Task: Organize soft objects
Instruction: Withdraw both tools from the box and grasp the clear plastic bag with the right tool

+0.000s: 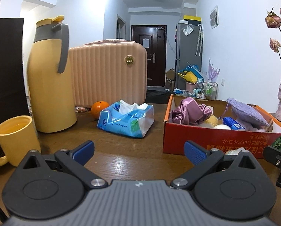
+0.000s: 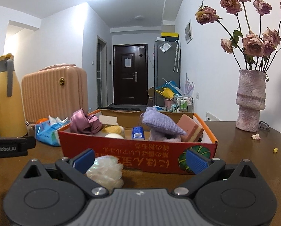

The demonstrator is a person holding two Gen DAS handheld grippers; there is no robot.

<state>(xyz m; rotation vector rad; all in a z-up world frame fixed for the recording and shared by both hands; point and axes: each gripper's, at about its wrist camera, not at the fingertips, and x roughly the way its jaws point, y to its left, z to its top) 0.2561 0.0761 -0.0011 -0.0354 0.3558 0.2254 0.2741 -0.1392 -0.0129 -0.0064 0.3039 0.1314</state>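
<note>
A red cardboard box [image 2: 138, 150] stands on the wooden table and also shows in the left wrist view [image 1: 206, 137]. It holds a mauve satin cloth [image 2: 85, 123], a lilac knit pouch [image 2: 163, 125], a pink and yellow sponge [image 2: 190, 129], a blue packet [image 2: 137, 132] and yellow and white soft pieces. A white mesh bath puff [image 2: 105, 171] lies on the table in front of the box, between the open fingers of my right gripper [image 2: 140, 160], nearer the left finger. My left gripper [image 1: 139, 152] is open and empty over the table. A blue tissue pack [image 1: 126, 119] lies ahead of it.
A yellow mug [image 1: 14, 137], a yellow thermos jug [image 1: 50, 75], an orange [image 1: 99, 109] and a pink ribbed case [image 1: 108, 75] stand at the left. A pink vase [image 2: 251, 99] with dried roses stands at the right. Petals [image 2: 256, 136] lie near it.
</note>
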